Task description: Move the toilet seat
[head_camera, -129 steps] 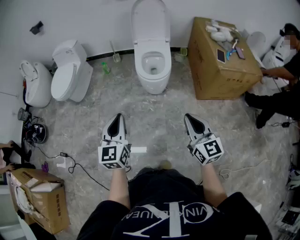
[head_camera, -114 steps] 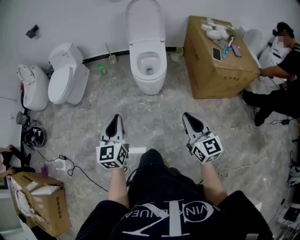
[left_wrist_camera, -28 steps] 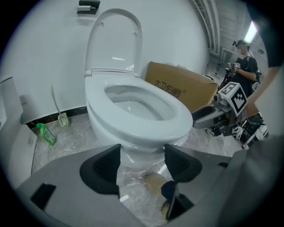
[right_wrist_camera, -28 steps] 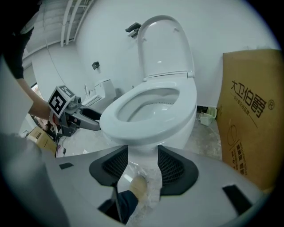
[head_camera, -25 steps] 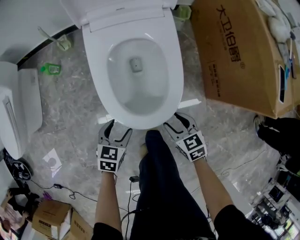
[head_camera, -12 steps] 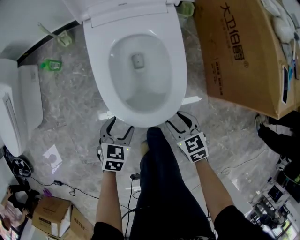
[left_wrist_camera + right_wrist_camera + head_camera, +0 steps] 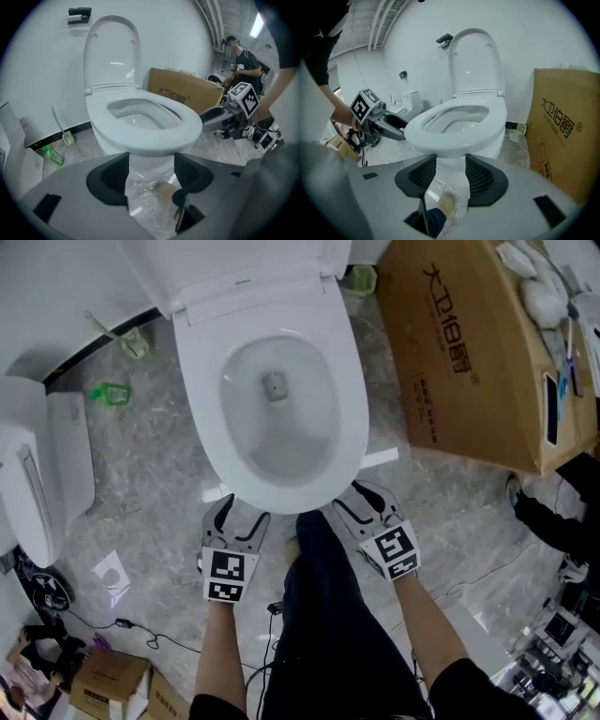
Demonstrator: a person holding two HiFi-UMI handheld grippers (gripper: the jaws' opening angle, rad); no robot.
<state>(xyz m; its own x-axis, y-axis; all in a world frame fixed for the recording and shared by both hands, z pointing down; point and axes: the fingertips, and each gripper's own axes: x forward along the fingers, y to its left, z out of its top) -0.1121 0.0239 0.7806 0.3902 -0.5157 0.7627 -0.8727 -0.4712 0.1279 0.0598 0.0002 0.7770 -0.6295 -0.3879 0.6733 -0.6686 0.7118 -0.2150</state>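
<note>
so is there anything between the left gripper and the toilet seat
Nothing. The left gripper view shows the left gripper, fingers open, just short of the front of the toilet seat, the gap bare.

The brown cardboard box (image 7: 473,362) carries four large dark Chinese characters printed on its side: 大卫伯爵. The same characters show on it in both gripper views. Beneath them stand a round emblem and a few blocks of small print, too fine to read.
</note>
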